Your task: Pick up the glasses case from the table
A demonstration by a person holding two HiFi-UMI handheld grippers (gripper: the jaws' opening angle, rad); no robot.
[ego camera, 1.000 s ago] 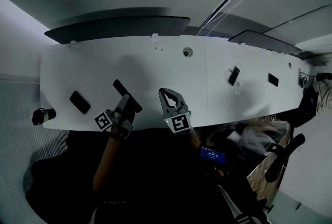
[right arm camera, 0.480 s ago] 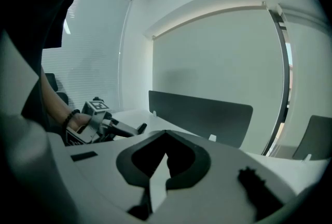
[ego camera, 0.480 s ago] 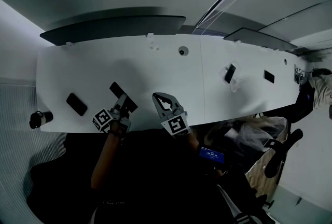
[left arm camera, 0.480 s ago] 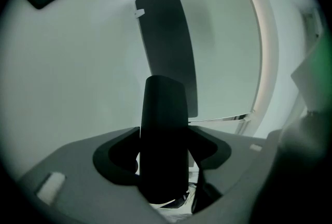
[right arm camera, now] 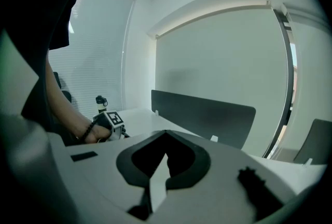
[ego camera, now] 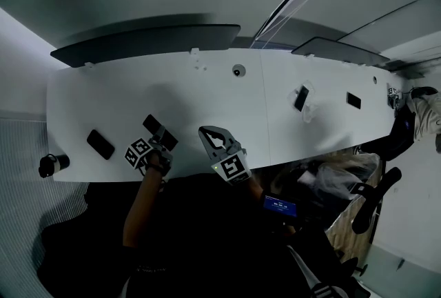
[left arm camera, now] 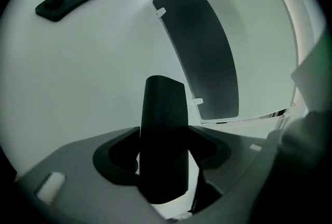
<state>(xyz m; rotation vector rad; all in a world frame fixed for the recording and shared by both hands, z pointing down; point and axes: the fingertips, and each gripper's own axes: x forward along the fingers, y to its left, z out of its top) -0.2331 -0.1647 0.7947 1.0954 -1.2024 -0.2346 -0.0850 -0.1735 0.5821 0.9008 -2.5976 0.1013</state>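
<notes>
The room was dim and cool — only the white tabletop [ego camera: 207,90] beyond the fingers [left arm camera: 67,171] glowed. Fisheye bent every edge; corners vignetted black, the near fingers soft.

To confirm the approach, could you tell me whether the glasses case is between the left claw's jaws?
Yes, the left gripper view shows the dark glasses case standing between the open jaws of the left claw.

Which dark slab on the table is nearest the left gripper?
The glasses case, lying between the left gripper's open jaws; the other dark slab lies apart to its left.
</notes>
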